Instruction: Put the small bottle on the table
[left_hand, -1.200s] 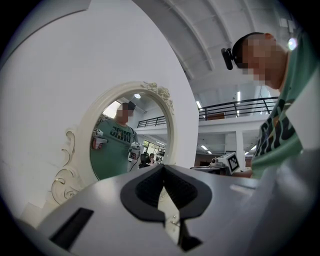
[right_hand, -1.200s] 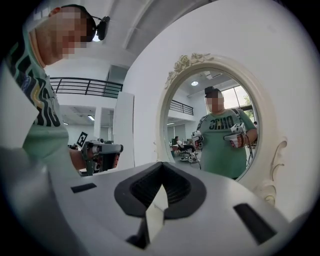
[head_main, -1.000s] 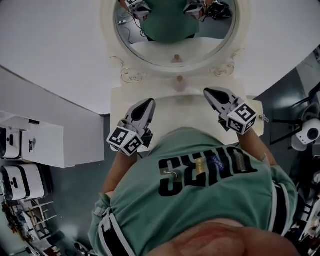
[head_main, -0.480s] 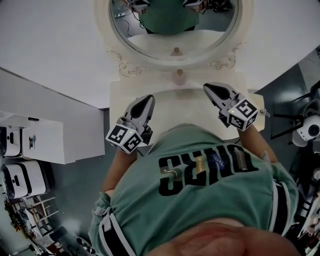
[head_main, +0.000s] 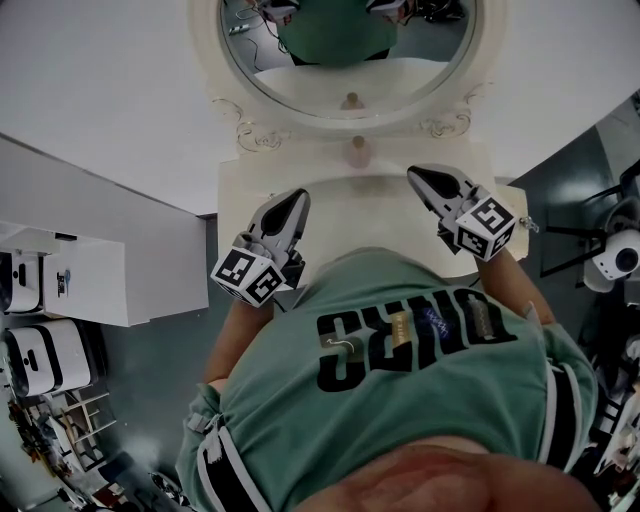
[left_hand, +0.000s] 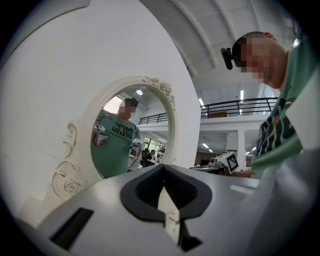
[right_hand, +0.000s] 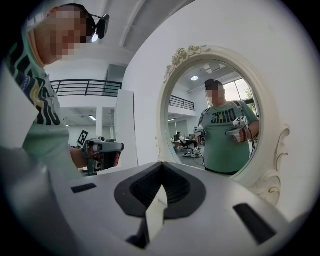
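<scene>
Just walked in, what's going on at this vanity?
A person stands at a white vanity table facing its oval mirror, holding the left tongs and right tongs level over it. Both are shut and empty. The small bottle stands on the table by the mirror's base, untouched.

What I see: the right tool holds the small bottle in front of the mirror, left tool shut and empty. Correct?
No: the right tool is shut and empty too, as the right gripper view shows. The small bottle stands free before the mirror.
</scene>
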